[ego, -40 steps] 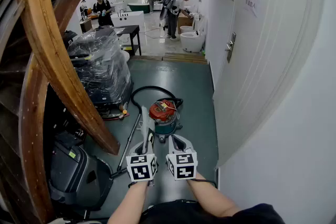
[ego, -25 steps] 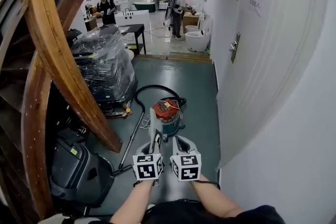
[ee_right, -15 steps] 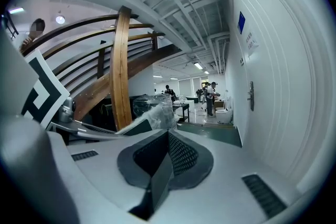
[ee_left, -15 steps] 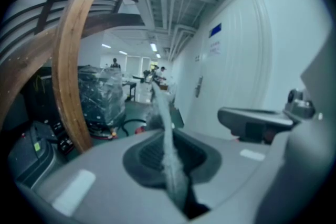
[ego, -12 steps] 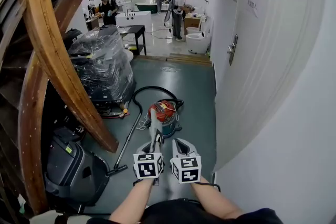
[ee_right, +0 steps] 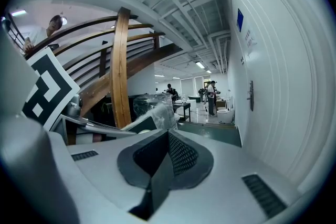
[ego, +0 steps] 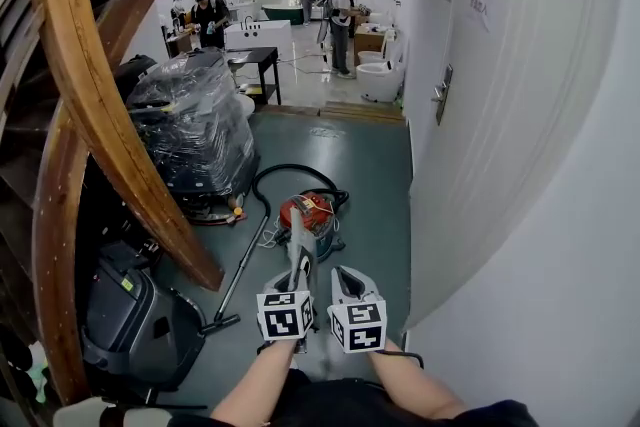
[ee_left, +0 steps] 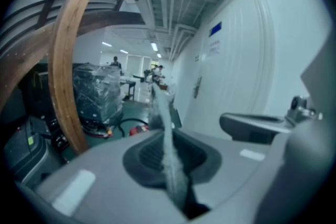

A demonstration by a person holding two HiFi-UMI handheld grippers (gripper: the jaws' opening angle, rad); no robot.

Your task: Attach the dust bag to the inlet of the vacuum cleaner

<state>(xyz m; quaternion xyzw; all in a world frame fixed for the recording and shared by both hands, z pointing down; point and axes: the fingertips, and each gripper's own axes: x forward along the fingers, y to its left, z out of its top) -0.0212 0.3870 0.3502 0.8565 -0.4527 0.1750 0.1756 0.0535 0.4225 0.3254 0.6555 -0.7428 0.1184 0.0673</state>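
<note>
The vacuum cleaner (ego: pixel 308 212), a round canister with a red top, stands on the green floor ahead of me. A pale flat dust bag (ego: pixel 296 241) sticks up edge-on from my left gripper (ego: pixel 298 267), which is shut on it. In the left gripper view the dust bag (ee_left: pixel 167 147) rises from between the shut jaws of that gripper (ee_left: pixel 173 168), with the vacuum cleaner (ee_left: pixel 137 129) small and far beyond. My right gripper (ego: pixel 345 277) is beside it, well short of the canister. In its own view the right gripper (ee_right: pixel 164 159) is shut and empty, with the dust bag (ee_right: pixel 160 113) to its left.
A black hose (ego: pixel 285 173) loops behind the canister and a wand (ego: pixel 240 275) runs to a floor head. A curved wooden stair beam (ego: pixel 110 135), a plastic-wrapped machine (ego: pixel 195 130) and a black unit (ego: pixel 140 325) line the left. A white wall with a door (ego: pixel 500 115) is on the right. People stand far off.
Both grippers have shifted slightly right in the head view, side by side. The dust bag's top now lies in front of the vacuum cleaner instead of left of it. Both stay shut.
</note>
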